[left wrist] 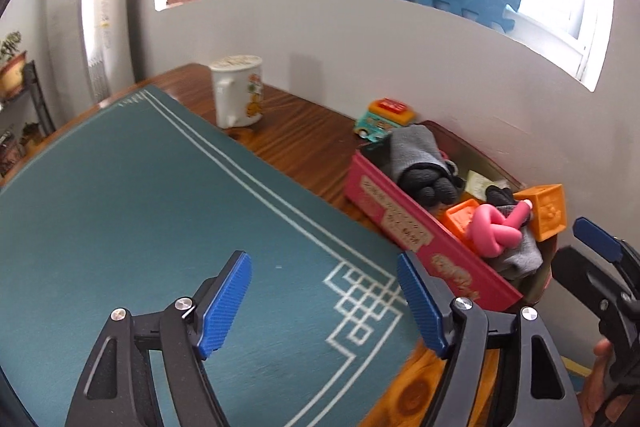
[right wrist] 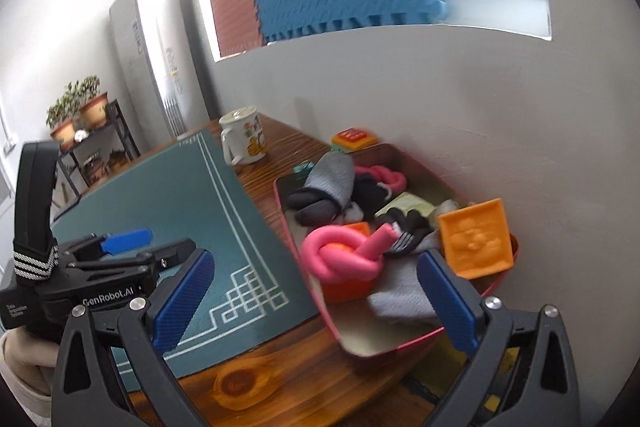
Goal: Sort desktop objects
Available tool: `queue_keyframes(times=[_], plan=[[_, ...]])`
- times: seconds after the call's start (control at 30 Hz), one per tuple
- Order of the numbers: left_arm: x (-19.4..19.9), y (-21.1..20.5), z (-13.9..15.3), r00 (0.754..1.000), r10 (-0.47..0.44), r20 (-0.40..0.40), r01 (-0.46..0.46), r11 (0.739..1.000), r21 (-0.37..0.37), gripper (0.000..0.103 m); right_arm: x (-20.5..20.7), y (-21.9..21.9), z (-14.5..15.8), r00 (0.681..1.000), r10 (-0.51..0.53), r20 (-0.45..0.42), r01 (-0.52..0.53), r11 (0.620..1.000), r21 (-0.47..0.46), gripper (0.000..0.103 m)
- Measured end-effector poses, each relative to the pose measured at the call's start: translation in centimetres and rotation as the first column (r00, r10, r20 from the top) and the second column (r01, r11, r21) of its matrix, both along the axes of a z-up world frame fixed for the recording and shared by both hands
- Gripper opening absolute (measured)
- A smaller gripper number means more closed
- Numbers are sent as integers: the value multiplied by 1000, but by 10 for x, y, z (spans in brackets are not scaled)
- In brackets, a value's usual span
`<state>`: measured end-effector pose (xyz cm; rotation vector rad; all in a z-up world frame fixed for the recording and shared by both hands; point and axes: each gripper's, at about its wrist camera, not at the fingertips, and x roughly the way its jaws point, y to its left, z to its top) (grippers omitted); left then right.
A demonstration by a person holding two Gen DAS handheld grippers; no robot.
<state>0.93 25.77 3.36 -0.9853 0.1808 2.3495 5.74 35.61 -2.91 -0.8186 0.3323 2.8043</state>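
Both grippers, left (left wrist: pixel 324 303) and right (right wrist: pixel 316 301), gape empty (only the left wrist view shows the toy bus (left wrist: pixel 382 119) whole).

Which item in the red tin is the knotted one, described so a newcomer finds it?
Find the red tin against the wall, right of the green mat. At its near end, atop an orange block, lies the pink foam tube: the only thing tied in a knot.
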Motion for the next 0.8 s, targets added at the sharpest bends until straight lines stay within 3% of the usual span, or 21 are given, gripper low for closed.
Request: queue_keyframes(times=[0.07,0.17,0.37,0.43,0.63,0.8], plan=[[5,-4,2,1000,14,-27,-15,1000,-19,85,5,-7,0,1000,-4,10,4,1000,18,102],[12,-11,4,998,30,-51,-31,999,-15,86,13,-14,1,999,-22,28,21,999,42,102],[26,-12,9,1000,-10,-14,11,1000,24,87,31,-17,2,992,-95,84,86,991,101,102],[35,-5,11,999,-47,-8,47,999,26,102,36,-15,0,988,-118,104,105,987,118,102],[61,19,13,989,-146,-28,146,989,12,102,55,-1,-9,971,-192,140,174,976,130,102],[65,27,9,987,-157,-35,157,987,-26,102,56,9,-15,969,-198,147,188,979,81,102]])
